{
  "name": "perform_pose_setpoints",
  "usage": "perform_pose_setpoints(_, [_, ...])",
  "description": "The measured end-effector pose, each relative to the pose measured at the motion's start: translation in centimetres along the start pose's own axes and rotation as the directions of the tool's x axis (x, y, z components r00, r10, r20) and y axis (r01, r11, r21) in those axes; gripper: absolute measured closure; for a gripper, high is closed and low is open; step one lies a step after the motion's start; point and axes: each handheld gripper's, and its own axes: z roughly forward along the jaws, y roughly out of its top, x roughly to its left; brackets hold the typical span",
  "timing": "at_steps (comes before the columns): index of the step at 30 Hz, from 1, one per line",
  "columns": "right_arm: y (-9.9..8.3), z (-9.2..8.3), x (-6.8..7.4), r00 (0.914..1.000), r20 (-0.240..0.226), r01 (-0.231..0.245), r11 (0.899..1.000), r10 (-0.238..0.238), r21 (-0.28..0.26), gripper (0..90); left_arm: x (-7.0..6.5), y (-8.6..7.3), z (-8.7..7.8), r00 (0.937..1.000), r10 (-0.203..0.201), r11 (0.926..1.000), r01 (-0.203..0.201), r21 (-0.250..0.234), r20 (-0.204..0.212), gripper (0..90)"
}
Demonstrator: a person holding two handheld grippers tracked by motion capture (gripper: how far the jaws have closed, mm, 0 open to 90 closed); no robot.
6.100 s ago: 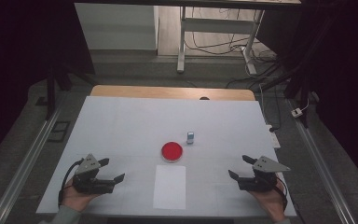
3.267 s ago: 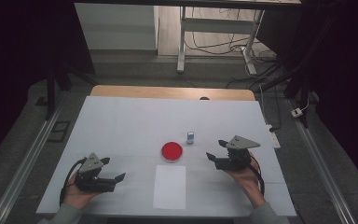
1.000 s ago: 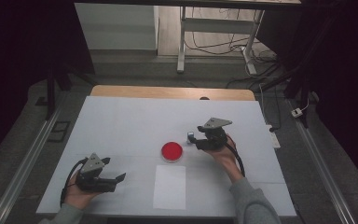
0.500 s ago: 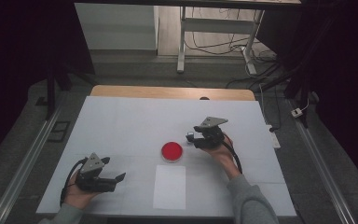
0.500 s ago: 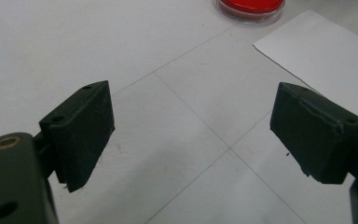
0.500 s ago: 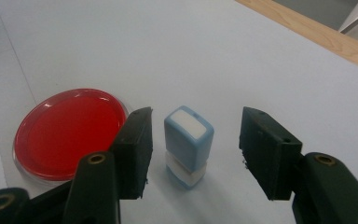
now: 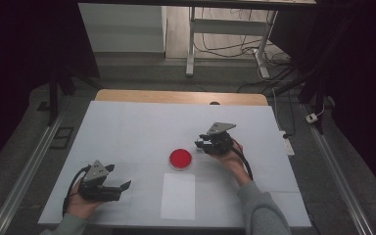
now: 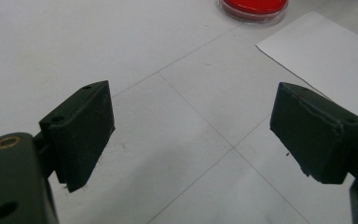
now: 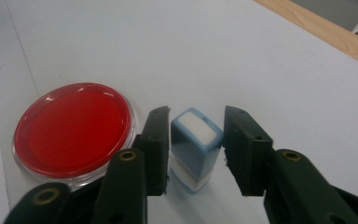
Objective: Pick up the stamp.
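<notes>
Relocated: my right gripper [image 9: 196,154], jaws closing around the upright blue stamp [image 9: 195,148], not yet pinching; light, rigid, tippable, best gripped mid-body.

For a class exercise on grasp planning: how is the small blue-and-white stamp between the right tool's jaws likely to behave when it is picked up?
The stamp looks like rigid plastic, so it probably will not flex. It is small, so likely light. It stands upright and taller than wide, so an uneven nudge might tip it. The right tool has just been closing its jaws around the stamp; its smooth sides could slip.

Red dish [image 8: 253,6] cut by the left gripper view's top edge
</notes>
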Motion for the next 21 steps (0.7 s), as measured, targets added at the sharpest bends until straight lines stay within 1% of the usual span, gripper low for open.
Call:
perform_pose_setpoints(3, [-0.07, -0.02, -0.04, 1.0, -0.002, 0.004, 1.0, -0.004, 0.0, 66.5, 0.02, -0.01, 0.0, 1.0, -0.001, 1.0, 0.001, 0.001, -0.001, 14.1])
perform_pose_setpoints(4, [-0.08, -0.06, -0.05, 1.0, -0.002, 0.007, 1.0, -0.007, 0.0, 70.0, 0.03, -0.02, 0.0, 1.0, -0.001, 1.0, 0.001, 0.001, -0.001, 14.1])
perform_pose_setpoints(7, [-0.09, -0.19, -0.08, 0.9999, -0.006, 0.011, 1.0, -0.011, 0.0, 74.0, 0.07, -0.04, -0.04, 1.0, -0.002, 1.0, 0.002, 0.002, -0.004, 14.1])
perform_pose_setpoints(10, [-0.04, -0.22, 0.04, 0.9997, -0.003, 0.026, 1.0, -0.026, 0.003, 74.7, 0.1, -0.07, -0.1, 1.0, -0.002, 1.0, 0.002, 0.0, -0.006, 14.1])
perform_pose_setpoints(14, [0.0, -0.3, 0.09, 0.9994, 0.007, 0.033, 0.999, -0.033, 0.002, 74.9, 0.12, -0.1, -0.09, 1.0, -0.001, 1.0, 0.001, 0.002, -0.008, 14.1])
perform_pose_setpoints(16, [0.05, -0.53, 0.02, 0.9997, 0.013, 0.023, 1.0, -0.022, -0.015, 75.1, 0.14, -0.11, -0.09, 1.0, -0.001, 1.0, 0.001, 0.003, -0.009, 14.1])
perform_pose_setpoints(21, [0.12, -0.89, -0.09, 0.9999, 0.013, 0.008, 0.999, -0.008, -0.039, 75.1, 0.13, -0.11, -0.1, 0.9999, -0.001, 1.0, 0.001, 0.002, -0.01, 14.1])
